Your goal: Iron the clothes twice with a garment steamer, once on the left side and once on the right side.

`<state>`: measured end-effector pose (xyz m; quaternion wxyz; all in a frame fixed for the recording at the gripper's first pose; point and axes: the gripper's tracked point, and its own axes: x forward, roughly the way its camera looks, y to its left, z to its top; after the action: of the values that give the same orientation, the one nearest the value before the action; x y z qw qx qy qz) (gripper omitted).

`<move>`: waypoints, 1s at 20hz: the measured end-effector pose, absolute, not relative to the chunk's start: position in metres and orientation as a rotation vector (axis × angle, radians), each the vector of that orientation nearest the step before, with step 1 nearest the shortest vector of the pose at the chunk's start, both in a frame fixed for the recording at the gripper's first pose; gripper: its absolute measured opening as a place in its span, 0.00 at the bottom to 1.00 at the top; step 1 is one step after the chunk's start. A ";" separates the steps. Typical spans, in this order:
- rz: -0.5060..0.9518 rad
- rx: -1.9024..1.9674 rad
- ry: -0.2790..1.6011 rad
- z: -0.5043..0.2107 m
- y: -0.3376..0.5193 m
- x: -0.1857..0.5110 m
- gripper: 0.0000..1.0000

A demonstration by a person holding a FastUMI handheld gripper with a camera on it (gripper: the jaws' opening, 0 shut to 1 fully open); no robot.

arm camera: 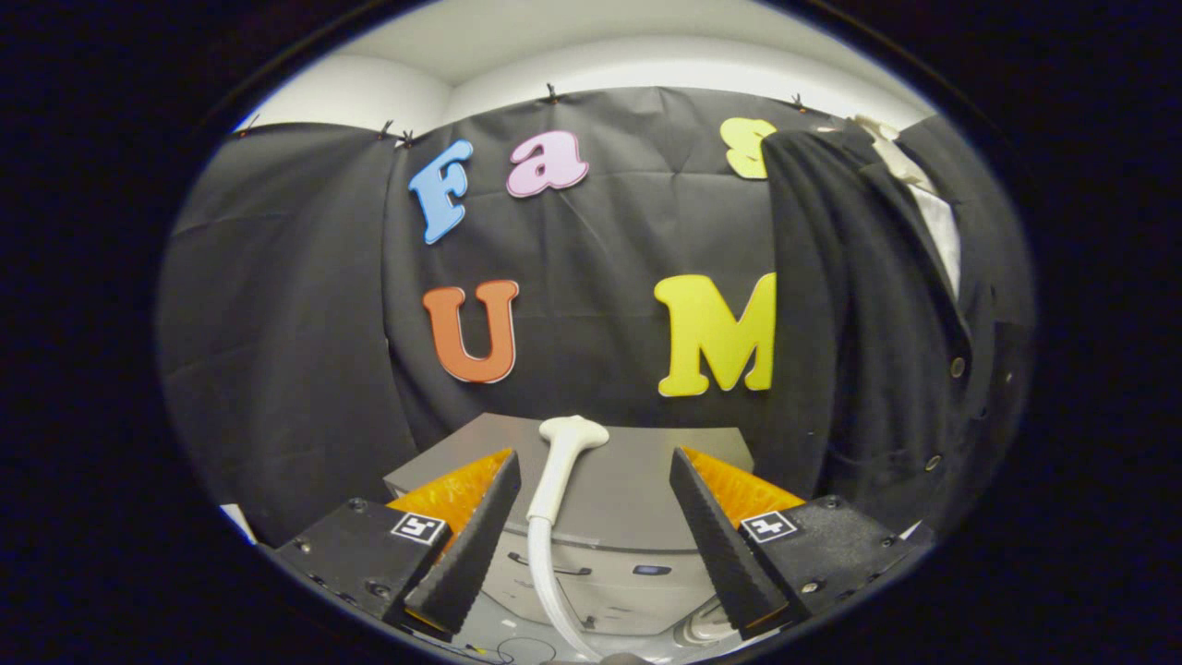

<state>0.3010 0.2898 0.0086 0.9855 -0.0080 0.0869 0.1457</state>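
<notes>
The gripper (pixel 591 517) stood wide open, its two dark ribbed fingers (pixel 471 545) spread well apart with orange backing behind each, and nothing pressed between them. Each finger's black mount carried one small square marker (pixel 417 528), two markers in all.

Between the fingers, nearer the left one but not touching either, rose the single white garment steamer head (pixel 565 453). Its flattened nozzle sat at the top, tilted slightly toward the right, and its handle narrowed downward into one white hose (pixel 545 582) that curved away below, between the finger bases. The head stood upright against a grey box-shaped unit (pixel 628 480), whose flat top lay just beyond the fingertips. The unit's front face showed one dark slot-like handle and one small blue spot; whether the steamer rested on it or in front of it could not be told.

Beyond the right finger and well above it hung one dark garment (pixel 868 314), a jacket with a row of small buttons down its front edge, over a white collar piece (pixel 914 185) at the neck. It covered part of the black cloth wall (pixel 295 305) behind everything. A pale ceiling (pixel 572 46) showed above the wall. Nothing stood between the fingers and the steamer head.
</notes>
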 end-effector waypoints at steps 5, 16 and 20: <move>0.320 -0.047 0.267 -0.030 0.338 0.354 1.00; 0.259 -0.041 0.512 -0.127 0.375 0.429 0.90; 0.222 -0.037 0.552 -0.140 0.374 0.438 0.73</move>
<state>0.4385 0.3738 -0.1399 0.9560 -0.0182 0.2717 0.1093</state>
